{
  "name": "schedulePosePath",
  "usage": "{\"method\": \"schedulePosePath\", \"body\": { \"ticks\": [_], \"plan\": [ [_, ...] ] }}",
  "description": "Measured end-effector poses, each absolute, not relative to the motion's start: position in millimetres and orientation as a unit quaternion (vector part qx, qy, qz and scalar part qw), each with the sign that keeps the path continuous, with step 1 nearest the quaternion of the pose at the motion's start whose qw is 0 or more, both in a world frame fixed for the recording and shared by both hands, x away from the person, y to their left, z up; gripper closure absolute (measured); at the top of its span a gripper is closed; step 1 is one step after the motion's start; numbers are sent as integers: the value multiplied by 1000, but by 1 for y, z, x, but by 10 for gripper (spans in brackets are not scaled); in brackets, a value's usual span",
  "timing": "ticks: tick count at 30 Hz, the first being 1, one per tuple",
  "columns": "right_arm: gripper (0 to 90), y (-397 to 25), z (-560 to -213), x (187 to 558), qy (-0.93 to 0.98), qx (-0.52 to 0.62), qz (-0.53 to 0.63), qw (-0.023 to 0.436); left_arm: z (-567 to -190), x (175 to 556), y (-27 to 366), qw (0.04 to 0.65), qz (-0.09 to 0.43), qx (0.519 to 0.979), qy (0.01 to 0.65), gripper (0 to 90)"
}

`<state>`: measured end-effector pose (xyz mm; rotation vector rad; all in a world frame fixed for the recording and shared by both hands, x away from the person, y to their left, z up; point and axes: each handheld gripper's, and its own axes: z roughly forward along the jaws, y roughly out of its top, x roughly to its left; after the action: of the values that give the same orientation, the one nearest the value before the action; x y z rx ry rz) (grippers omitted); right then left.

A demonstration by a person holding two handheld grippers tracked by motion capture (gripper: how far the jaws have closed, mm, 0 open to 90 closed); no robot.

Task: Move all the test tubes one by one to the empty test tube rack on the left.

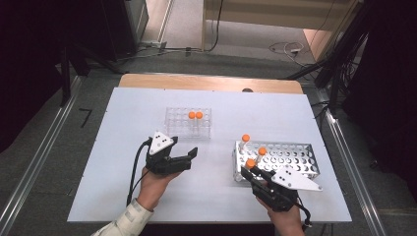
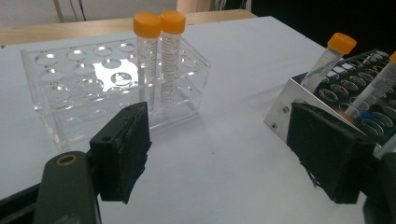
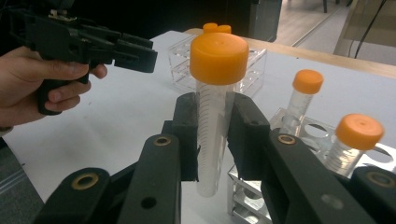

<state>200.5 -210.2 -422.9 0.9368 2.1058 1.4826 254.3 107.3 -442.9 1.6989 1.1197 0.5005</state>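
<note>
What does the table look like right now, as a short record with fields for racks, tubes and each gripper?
clear rack: two orange-capped tubes upright, side by side
metal rack: two tubes leaning in its near-left holes
left gripper: open, holding nothing, between the racks
right gripper: shut on held tube, at the metal rack's corner
table: white top

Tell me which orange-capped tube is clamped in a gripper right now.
The tube between the right gripper jaws, at the metal rack near corner. The others stand free in racks.
</note>
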Motion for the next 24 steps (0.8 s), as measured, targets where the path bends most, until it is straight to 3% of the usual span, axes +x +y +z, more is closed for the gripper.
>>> {"method": "schedulePosePath", "body": {
  "ticks": [24],
  "plan": [
    [717, -161, -445, 215, 788, 305, 507, 170, -435, 244, 97, 518, 191, 708, 441, 217]
  ]
}}
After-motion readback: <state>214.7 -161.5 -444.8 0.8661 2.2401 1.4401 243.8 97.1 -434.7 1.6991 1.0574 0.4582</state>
